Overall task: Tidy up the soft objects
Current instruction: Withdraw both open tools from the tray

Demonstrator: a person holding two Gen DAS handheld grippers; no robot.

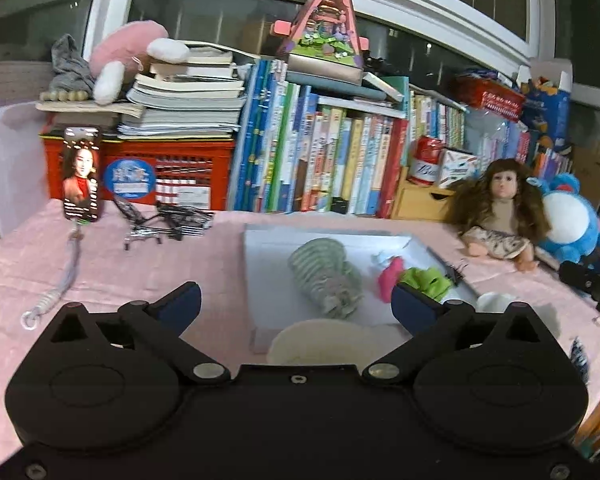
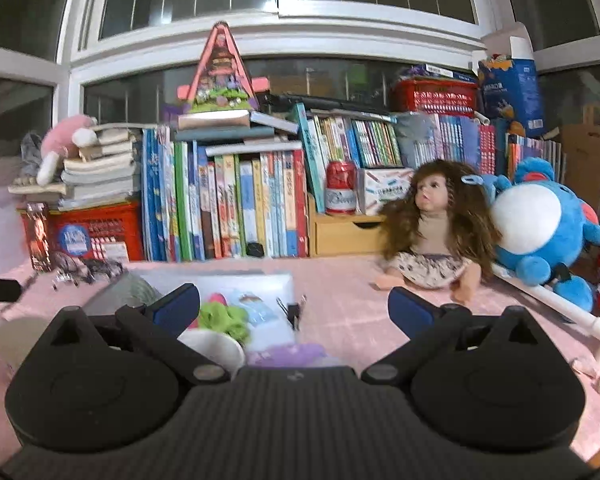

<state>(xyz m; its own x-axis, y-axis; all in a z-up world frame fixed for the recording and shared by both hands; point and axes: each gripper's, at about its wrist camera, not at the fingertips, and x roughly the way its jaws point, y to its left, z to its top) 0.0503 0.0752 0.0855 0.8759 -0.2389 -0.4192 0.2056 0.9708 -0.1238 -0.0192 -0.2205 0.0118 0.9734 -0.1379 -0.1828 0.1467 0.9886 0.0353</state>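
Hovering over pink-clothed table (image 1: 112, 248), left gripper (image 1: 296, 300) with blue-padded jaws spread wide, nothing between them. Right gripper (image 2: 294, 306) likewise gaping, empty. Shallow white rectangular tray (image 1: 260, 280) lying flat on cloth ahead of both. Inside tray: rolled grey-green striped knit piece (image 1: 326, 280) near centre, small bright pink fabric scrap (image 1: 390, 274) to its right, crumpled lime-green cloth (image 1: 426, 282) just beside pink scrap, partly behind left gripper's right pad. Same lime-green cloth (image 2: 224, 318) seen from right wrist between its jaws, near left pad, unclasped. Round cream-white object (image 1: 320, 340) at tray's near edge, too blurred to identify. Crumpled pale purple soft item (image 2: 288, 354) close below right gripper, on cloth. Brown long-haired doll (image 2: 436, 236) seated at right of table, leaning against blue plush toy with white belly (image 2: 540, 224). Upright phone with lit screen (image 1: 81, 174) at far left. Row of upright children's books (image 1: 320, 160) along back under window.
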